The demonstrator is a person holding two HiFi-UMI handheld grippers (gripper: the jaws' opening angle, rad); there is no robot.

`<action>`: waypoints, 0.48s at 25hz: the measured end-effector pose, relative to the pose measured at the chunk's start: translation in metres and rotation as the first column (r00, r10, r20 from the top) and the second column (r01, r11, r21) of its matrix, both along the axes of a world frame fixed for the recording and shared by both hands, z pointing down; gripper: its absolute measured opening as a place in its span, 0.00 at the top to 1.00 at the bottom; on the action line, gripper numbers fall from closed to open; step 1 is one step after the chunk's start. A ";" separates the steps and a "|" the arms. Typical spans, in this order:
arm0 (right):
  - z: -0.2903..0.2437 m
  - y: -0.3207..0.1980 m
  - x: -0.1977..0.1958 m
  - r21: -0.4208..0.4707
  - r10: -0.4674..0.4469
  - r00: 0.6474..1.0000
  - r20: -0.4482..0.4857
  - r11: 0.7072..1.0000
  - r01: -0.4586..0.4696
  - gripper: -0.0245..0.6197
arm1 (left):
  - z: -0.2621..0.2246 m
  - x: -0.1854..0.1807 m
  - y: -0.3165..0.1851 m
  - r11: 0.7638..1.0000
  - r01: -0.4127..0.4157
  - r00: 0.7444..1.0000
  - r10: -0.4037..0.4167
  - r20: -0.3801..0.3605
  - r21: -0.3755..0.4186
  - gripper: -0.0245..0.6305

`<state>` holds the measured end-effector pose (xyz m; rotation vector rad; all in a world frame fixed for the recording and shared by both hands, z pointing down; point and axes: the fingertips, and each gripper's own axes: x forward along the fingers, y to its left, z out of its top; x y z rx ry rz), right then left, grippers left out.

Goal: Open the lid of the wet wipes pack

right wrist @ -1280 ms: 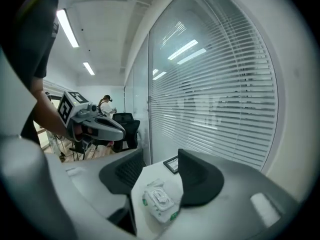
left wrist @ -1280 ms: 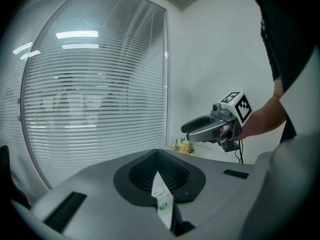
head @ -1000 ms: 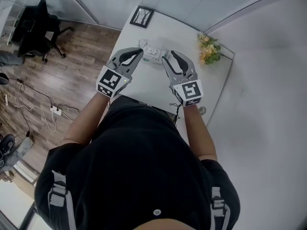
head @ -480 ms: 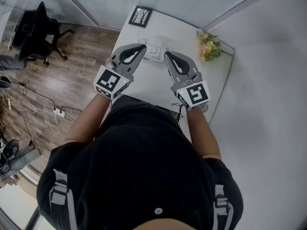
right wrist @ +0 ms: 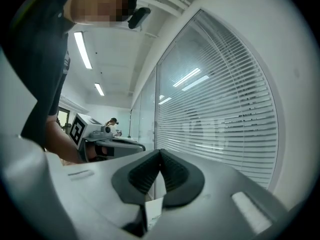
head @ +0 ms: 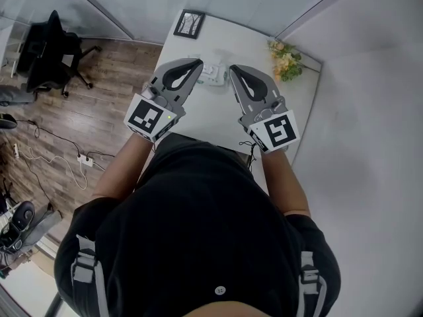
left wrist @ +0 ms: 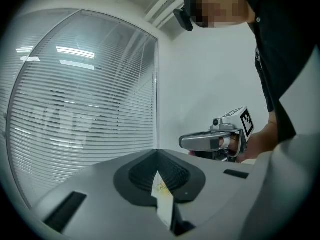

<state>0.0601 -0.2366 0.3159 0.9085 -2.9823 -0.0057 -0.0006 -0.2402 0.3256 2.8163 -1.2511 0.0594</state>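
While the white table [head: 210, 114] lies below them, the person holds the left gripper [head: 197, 65] and the right gripper [head: 233, 70] level over its middle, tips turned toward each other. The wet wipes pack [head: 213, 75] sits between those tips, toward the table's far edge. Whether the pack rests on the table or hangs clear of it cannot be told from the head view.

The left gripper's fingers [left wrist: 136, 176] are pressed together on a thin white strip [left wrist: 163, 200], seen edge-on, which looks to be one end of the pack. The right gripper's fingers [right wrist: 176, 176] are closed tight too, with a white printed corner [right wrist: 154, 212] caught low between them. That corner is probably the pack's other end or the tab of the lid.

The step in hand seems to be securing the pack before the lid is peeled. Doing it well means keeping the left pinch firm and still as an anchor. The right gripper should take only the lid's tab, not the film beneath, and peel back slowly along the pack so the thin edge neither slips nor tears.
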 end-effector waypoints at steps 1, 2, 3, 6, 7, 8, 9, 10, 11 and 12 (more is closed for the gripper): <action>0.000 -0.001 0.001 -0.002 0.000 1.000 0.001 1.000 0.000 0.95 | 0.000 0.001 -0.001 1.000 -0.001 1.000 0.001 0.000 0.000 0.95; 0.001 -0.001 0.001 -0.004 0.000 1.000 0.002 1.000 0.000 0.95 | 0.000 0.002 -0.002 1.000 -0.001 1.000 0.001 -0.001 -0.001 0.95; 0.003 -0.002 0.002 -0.006 0.000 1.000 0.002 1.000 0.000 0.95 | 0.001 0.002 -0.003 1.000 0.001 1.000 -0.001 -0.001 -0.003 0.95; 0.006 -0.003 0.003 -0.012 -0.004 1.000 -0.001 1.000 0.004 0.95 | 0.004 0.004 -0.005 1.000 0.004 1.000 -0.004 0.002 -0.003 0.95; 0.005 -0.002 0.002 -0.013 -0.007 1.000 -0.001 1.000 0.006 0.95 | 0.005 0.004 -0.005 1.000 0.004 1.000 -0.004 0.004 -0.001 0.95; 0.005 -0.002 0.002 -0.014 -0.010 1.000 0.000 1.000 0.010 0.95 | 0.005 0.004 -0.005 1.000 0.004 1.000 -0.004 0.008 0.001 0.95; 0.004 -0.001 0.002 -0.014 -0.013 1.000 0.001 1.000 0.013 0.95 | 0.005 0.004 -0.005 1.000 0.004 1.000 -0.004 0.010 0.001 0.95; 0.004 -0.001 0.002 -0.016 -0.015 1.000 0.002 1.000 0.015 0.95 | 0.005 0.005 -0.005 1.000 0.005 1.000 -0.005 0.011 -0.002 0.95; 0.005 -0.002 0.003 -0.017 -0.016 1.000 0.003 1.000 0.016 0.95 | 0.005 0.005 -0.006 1.000 0.006 1.000 -0.006 0.009 -0.006 0.95; 0.005 -0.003 0.003 -0.019 -0.017 1.000 0.004 1.000 0.017 0.95 | 0.005 0.006 -0.006 1.000 0.007 1.000 -0.007 0.007 -0.011 0.95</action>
